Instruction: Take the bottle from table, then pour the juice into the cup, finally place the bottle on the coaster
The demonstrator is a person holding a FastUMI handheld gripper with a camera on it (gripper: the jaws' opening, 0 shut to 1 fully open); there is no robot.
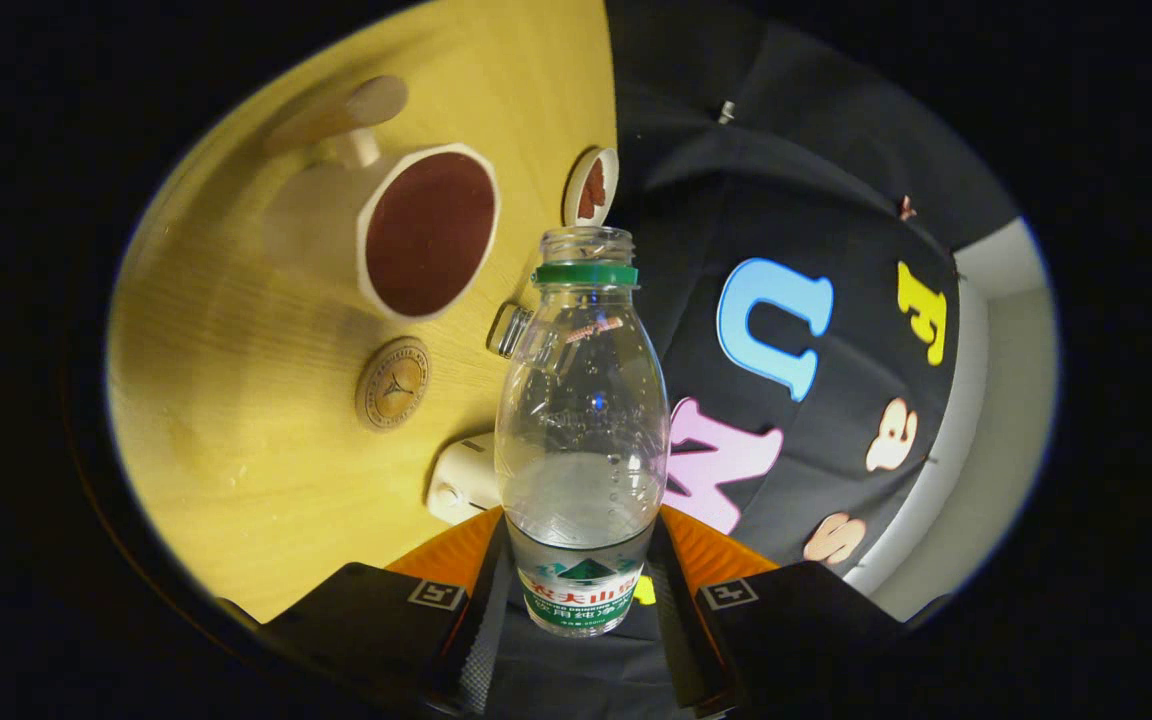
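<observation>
The gripper point(581, 610) is closed on the bottle point(581, 440), both fingers pressing its labelled lower body, lifted and tilted with the open mouth just right of the cup point(428, 232), the coaster point(393, 384) nearer on the table point(236, 420). Thin, clear plastic, partly filled, it looks light, slick and crushable. A firm, gentle hold on the stiffer labelled band suits it best.
</observation>
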